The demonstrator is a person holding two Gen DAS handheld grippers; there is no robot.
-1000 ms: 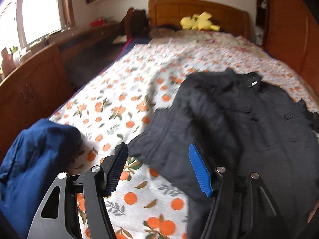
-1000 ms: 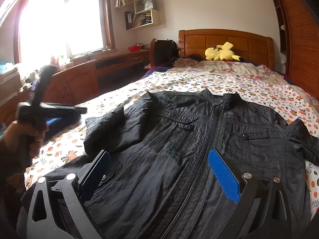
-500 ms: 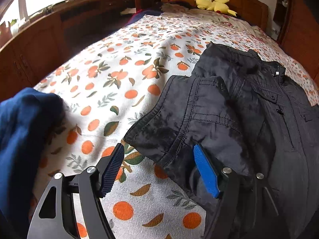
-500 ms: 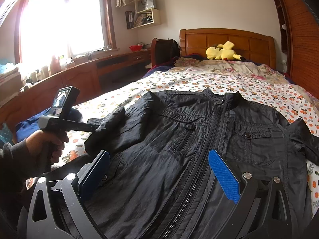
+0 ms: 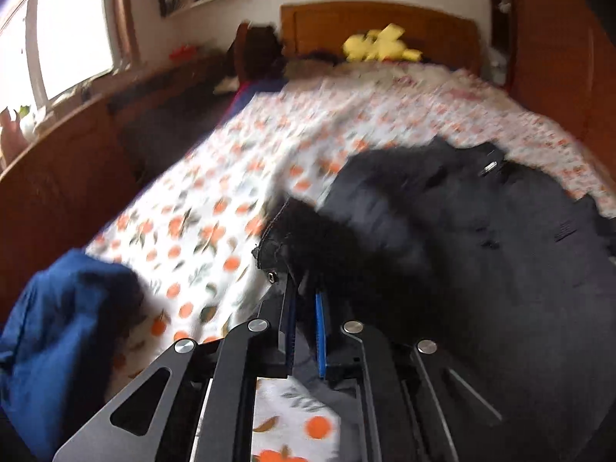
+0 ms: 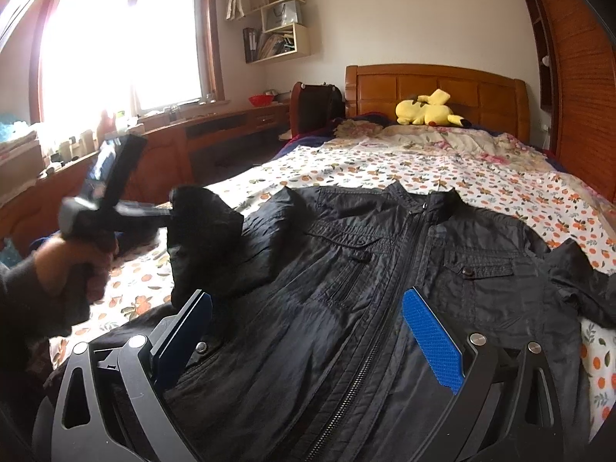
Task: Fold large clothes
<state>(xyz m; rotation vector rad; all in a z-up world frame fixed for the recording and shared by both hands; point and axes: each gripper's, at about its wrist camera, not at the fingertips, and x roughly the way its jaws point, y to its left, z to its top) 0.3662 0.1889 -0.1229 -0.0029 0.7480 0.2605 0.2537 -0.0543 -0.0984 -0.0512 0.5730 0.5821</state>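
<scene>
A black jacket [image 6: 385,269] lies front-up and zipped on the bed [image 6: 385,161], collar toward the headboard at 12 o'clock. At about 9 o'clock in the right wrist view, the left gripper [image 5: 304,308] has its fingers drawn nearly together, clamped on the sleeve cuff [image 5: 275,254], which hangs lifted off the bedspread. The left view is motion-blurred, so how much cloth sits between the pads is hard to judge. If only the cuff's edge is pinched, the slick fabric could slide free mid-fold, dropping the sleeve short of the chest; a hard pull might also drag the whole jacket askew. The right gripper [image 6: 308,331] hovers low over the jacket's hem near the zipper at 6 o'clock, fingers spread wide and holding nothing. A blue garment [image 5: 57,327] is bunched at 8 o'clock.
</scene>
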